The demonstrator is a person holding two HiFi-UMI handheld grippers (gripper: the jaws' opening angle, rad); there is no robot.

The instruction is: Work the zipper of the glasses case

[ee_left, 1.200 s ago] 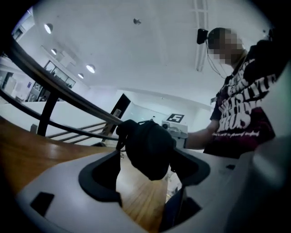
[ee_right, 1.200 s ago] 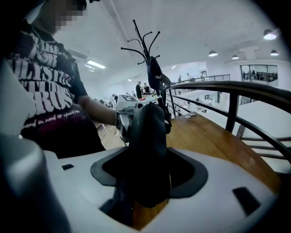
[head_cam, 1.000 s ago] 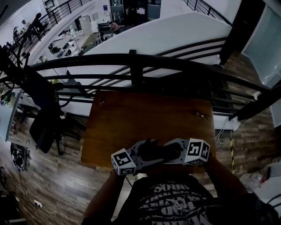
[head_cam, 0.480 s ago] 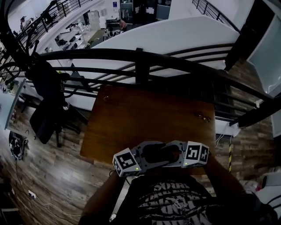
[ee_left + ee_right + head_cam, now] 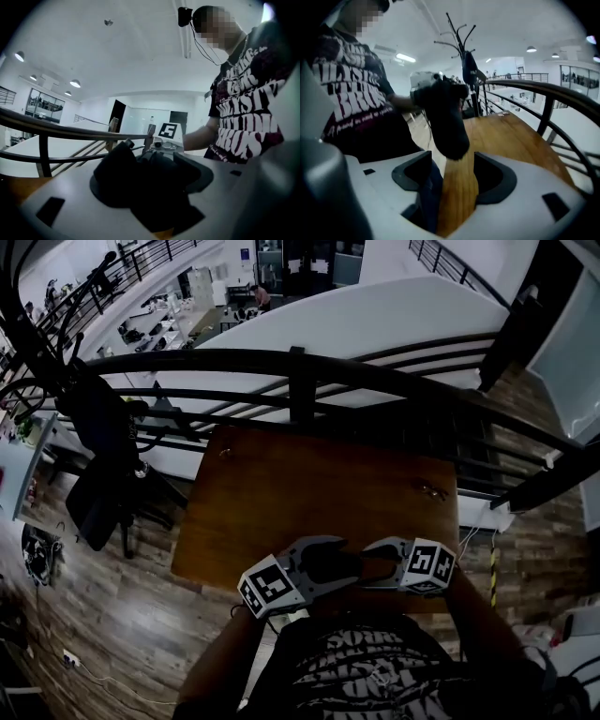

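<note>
In the head view a brown wooden desk [image 5: 309, 484] with a smooth top stands against a black metal railing [image 5: 296, 381] of round bars; a coat stand [image 5: 94, 427] hung with dark cloth is at the far left, on a plank floor [image 5: 122, 606]; two small shiny fittings [image 5: 431, 489] sit near the desk's far corners, too small to tell. At the near edge the dark, rounded glasses case [image 5: 319, 563] lies between the left hand-held gripper [image 5: 339, 563] and the right hand-held gripper [image 5: 373, 563], both grey with black-and-white marker cubes.

In the left gripper view the case [image 5: 140, 183] fills the gap between the grey jaws and blocks most of what lies beyond; the jaws have just been closing and are clenched on it; its surface is matte black and lumpy, and the zipper cannot be made out. The right one shows just past it, near a black T-shirt [image 5: 243, 108] with pale print; the railing runs off to the left.

In the right gripper view the jaws have just been opening and stand released, with bare wood grain between them; the case [image 5: 443, 117] hangs clear of the desk just beyond them, its rounded end nearest, held from the far side by the left one; the coat stand rises behind it, the railing curves along the right.
</note>
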